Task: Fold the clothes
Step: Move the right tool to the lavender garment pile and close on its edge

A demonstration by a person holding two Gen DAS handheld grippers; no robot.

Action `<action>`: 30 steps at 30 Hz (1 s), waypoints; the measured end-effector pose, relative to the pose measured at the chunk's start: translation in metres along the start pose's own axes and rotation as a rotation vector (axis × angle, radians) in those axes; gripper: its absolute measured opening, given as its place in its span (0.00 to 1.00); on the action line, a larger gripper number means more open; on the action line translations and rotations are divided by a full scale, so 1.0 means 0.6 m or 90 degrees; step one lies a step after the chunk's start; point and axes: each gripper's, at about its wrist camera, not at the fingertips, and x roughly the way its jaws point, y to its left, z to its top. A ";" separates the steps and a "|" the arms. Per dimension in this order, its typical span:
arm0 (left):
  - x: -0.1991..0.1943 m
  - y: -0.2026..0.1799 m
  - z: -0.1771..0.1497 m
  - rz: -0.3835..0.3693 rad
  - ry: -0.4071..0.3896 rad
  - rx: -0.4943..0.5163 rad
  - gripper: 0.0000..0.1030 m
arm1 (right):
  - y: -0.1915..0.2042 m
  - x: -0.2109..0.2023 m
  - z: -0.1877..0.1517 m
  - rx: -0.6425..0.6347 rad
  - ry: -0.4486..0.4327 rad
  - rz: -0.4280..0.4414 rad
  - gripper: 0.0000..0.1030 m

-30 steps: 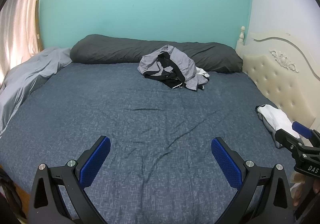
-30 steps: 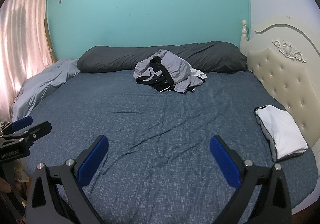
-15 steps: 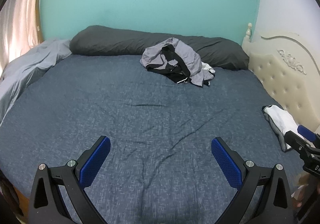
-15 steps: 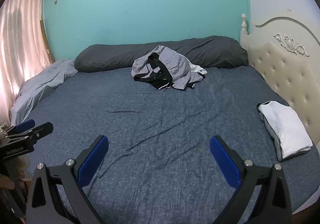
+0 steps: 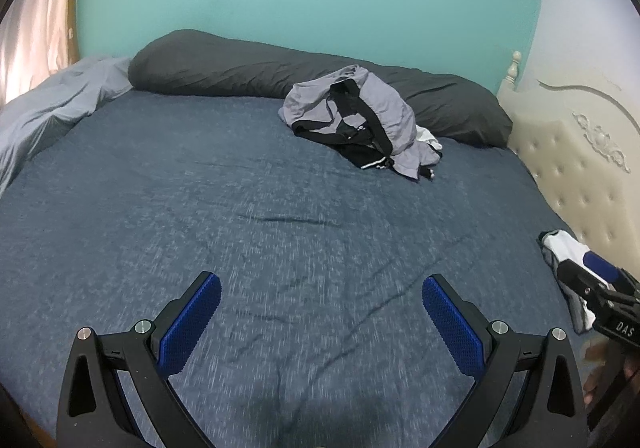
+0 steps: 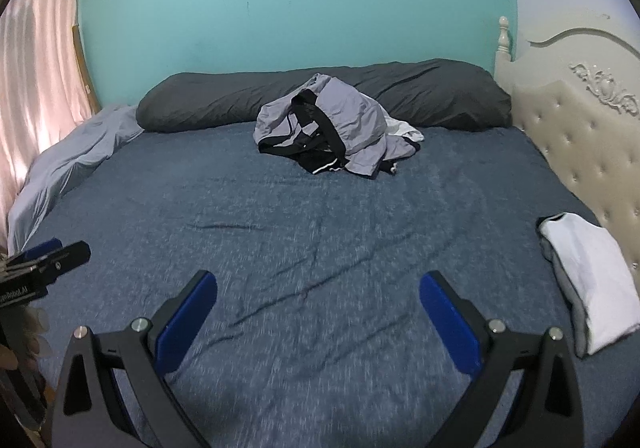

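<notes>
while both claws gape wide — left claw (image 5: pixel 321 322), right claw (image 6: pixel 318 318) — clothes pile (image 6: pixel 334 130) near pillow (image 6: pixel 440 94), folded garment (image 6: pixel 592 282) beside headboard (image 6: pixel 588 144)

Dim, even indoor light; brightest source is daylight glowing through the pale pink curtain (image 6: pixel 36 96) at left. Soft shadows only, no glare. Motion blur streaks the near part of the dark blue speckled bedsheet (image 5: pixel 280 328). Strong fisheye bending with black vignette corners; the cream tufted headboard (image 6: pixel 580 152) curves.
</notes>
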 end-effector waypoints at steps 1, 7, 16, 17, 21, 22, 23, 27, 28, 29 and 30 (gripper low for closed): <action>0.015 0.006 0.003 0.000 -0.002 -0.002 1.00 | -0.001 0.014 0.006 -0.004 -0.003 0.000 0.99; 0.099 0.044 0.010 -0.010 0.003 -0.036 1.00 | -0.016 0.118 0.046 -0.001 0.001 0.034 1.00; 0.191 0.091 -0.001 -0.008 0.003 -0.068 1.00 | -0.058 0.297 0.096 0.010 0.020 -0.005 1.00; 0.199 0.096 -0.003 -0.005 0.005 -0.075 1.00 | -0.065 0.316 0.101 0.013 0.020 -0.010 1.00; 0.231 0.119 -0.015 -0.005 0.005 -0.093 1.00 | -0.094 0.397 0.120 0.031 0.020 -0.017 1.00; 0.239 0.124 -0.018 0.001 0.006 -0.090 1.00 | -0.102 0.415 0.124 0.041 0.022 -0.018 1.00; 0.244 0.128 -0.022 0.005 0.006 -0.091 1.00 | -0.106 0.433 0.129 0.040 0.026 -0.027 1.00; 0.268 0.148 -0.030 0.007 0.016 -0.118 1.00 | -0.112 0.504 0.154 0.016 0.036 -0.049 1.00; 0.271 0.150 -0.032 0.008 0.018 -0.119 1.00 | -0.112 0.521 0.162 0.008 0.039 -0.049 1.00; 0.275 0.152 -0.033 0.009 0.021 -0.121 1.00 | -0.112 0.539 0.170 -0.001 0.042 -0.049 1.00; 0.279 0.155 -0.035 0.011 0.024 -0.122 1.00 | -0.110 0.554 0.179 -0.014 0.041 -0.050 1.00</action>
